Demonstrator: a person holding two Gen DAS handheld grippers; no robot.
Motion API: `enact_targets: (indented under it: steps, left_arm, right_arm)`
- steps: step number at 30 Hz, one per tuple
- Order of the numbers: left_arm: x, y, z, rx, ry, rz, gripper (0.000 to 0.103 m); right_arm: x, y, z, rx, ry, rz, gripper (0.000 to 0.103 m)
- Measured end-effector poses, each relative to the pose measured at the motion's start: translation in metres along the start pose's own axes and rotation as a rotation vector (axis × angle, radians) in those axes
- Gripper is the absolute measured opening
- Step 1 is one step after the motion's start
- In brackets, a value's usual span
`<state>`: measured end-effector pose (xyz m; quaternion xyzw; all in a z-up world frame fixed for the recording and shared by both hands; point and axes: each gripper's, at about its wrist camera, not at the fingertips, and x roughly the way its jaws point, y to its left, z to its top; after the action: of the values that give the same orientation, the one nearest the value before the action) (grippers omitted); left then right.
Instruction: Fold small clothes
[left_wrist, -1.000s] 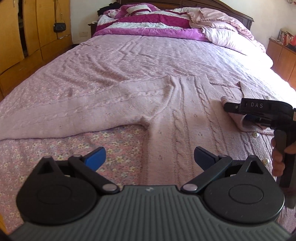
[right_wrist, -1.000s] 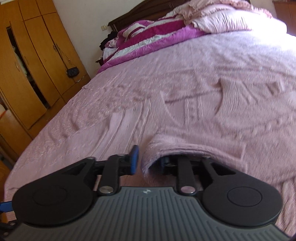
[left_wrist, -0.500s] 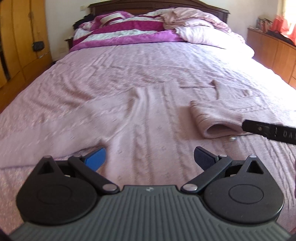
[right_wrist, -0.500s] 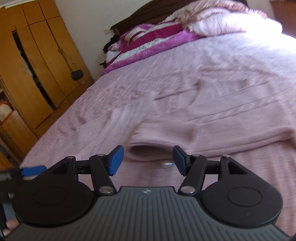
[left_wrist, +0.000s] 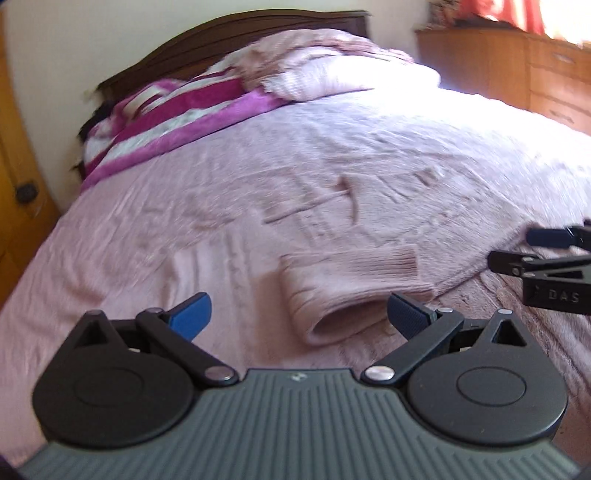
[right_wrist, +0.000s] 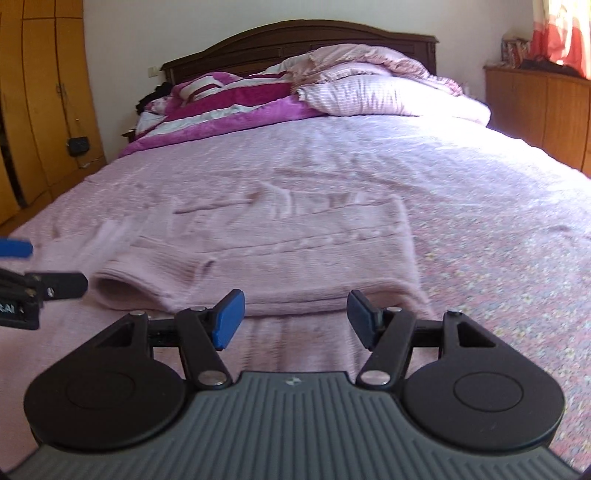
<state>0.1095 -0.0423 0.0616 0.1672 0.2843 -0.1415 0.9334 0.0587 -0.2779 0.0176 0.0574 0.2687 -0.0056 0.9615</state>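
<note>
Fingers (left_wrist: 190, 314) on my left gripper (left_wrist: 295, 315) stand wide apart, holding nothing, and hover just short of the pink sweater (left_wrist: 332, 236) lying flat on the bed (left_wrist: 147, 221). Its sleeve (left_wrist: 351, 280) is folded across the body, cuff opening facing me. My right gripper (left_wrist: 546, 258) pokes in at the edge, cut off by the frame. Everything here is smeared with motion, so the knit edges are hard to trace.

Over to the right wrist view: my right gripper (right_wrist: 293, 319) is spread open too, empty, right in front of the sweater's (right_wrist: 295, 240) near folded edge. My left gripper (right_wrist: 33, 280) shows only partly. Pink on pink hides the far hem. Next, I reckon, I should pinch both layers at the near edge, one gripper per corner, and lift evenly so the fold lands square.
</note>
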Motion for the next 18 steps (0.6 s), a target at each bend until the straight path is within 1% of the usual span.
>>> enact_targets:
  steps: [2,5,8,10,11,13,15,18]
  left_arm:
    - [0.01,-0.009,0.002,0.064,0.012,-0.005,0.103]
    - [0.022,-0.023,0.001,0.155,0.014,-0.004,0.099]
    - [0.029,-0.033,-0.003,0.213,-0.003,-0.018,0.088]
    - [0.034,-0.04,-0.003,0.252,-0.001,-0.03,0.064]
    - [0.037,-0.044,-0.004,0.266,0.001,-0.038,0.057]
    - [0.041,-0.048,-0.005,0.275,0.009,-0.063,0.011]
    - [0.042,-0.047,-0.005,0.253,0.021,-0.07,0.01]
    - [0.037,-0.032,0.0,0.156,0.011,-0.073,0.009]
  right_arm:
    - [0.006,-0.004,-0.002,0.006,0.004,-0.009,0.069]
    - [0.015,-0.01,-0.005,0.028,0.016,-0.015,0.069]
    - [0.022,-0.016,-0.01,0.056,0.026,-0.016,0.069]
    - [0.025,-0.014,-0.013,0.066,0.021,-0.011,0.07]
    - [0.026,-0.013,-0.014,0.068,0.02,-0.01,0.071]
    - [0.029,-0.011,-0.015,0.065,0.02,-0.009,0.073]
    - [0.03,-0.009,-0.017,0.055,0.018,-0.008,0.075]
    - [0.031,-0.007,-0.019,0.048,0.013,-0.008,0.077]
